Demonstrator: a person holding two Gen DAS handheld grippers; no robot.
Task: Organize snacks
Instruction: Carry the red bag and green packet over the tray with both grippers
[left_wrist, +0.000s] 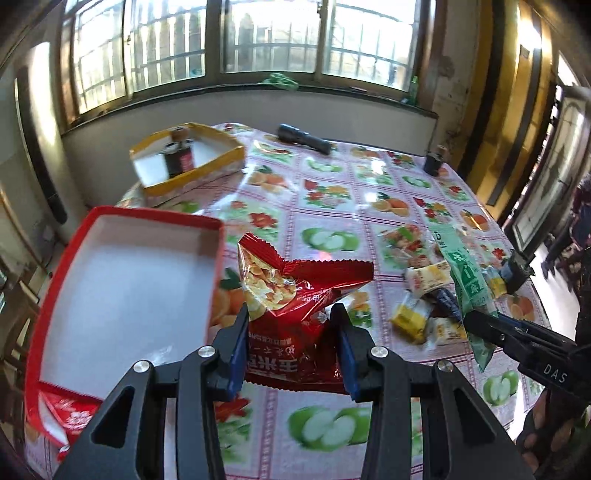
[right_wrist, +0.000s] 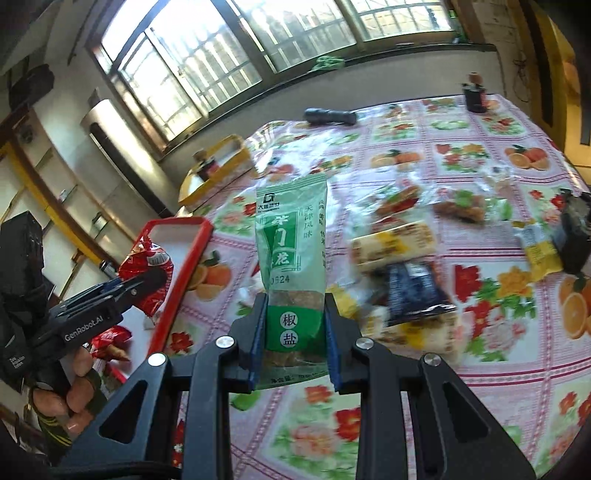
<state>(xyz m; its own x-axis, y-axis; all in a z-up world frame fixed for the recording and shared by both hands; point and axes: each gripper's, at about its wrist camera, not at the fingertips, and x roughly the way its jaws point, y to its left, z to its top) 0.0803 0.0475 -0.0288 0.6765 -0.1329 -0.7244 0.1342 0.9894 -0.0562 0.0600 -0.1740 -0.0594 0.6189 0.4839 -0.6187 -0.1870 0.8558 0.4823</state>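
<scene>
Fruit-print tablecloth (left_wrist: 332, 206). We pinch red bag (left_wrist: 295, 314) in left gripper (left_wrist: 291, 332), just right of red tray (left_wrist: 122, 280); right gripper (right_wrist: 295, 325) pinches upright green packet (right_wrist: 291, 240), farther right.

Two black grippers of angular linkage arms with triangular cut-outs, round silver screws at the joints and blue pads inside the fingers: left gripper (left_wrist: 291, 321), right gripper (right_wrist: 295, 306). White lettering on the sides, "GenRobot.AI" on the left body in the right wrist view, "DAS" on the right one in the left wrist view. A dark fingerless glove with yellow-green stripes at the cuff on the left hand (right_wrist: 74, 387), fingertips bare; a dark glove on the right hand (left_wrist: 543, 432) as well.
</scene>
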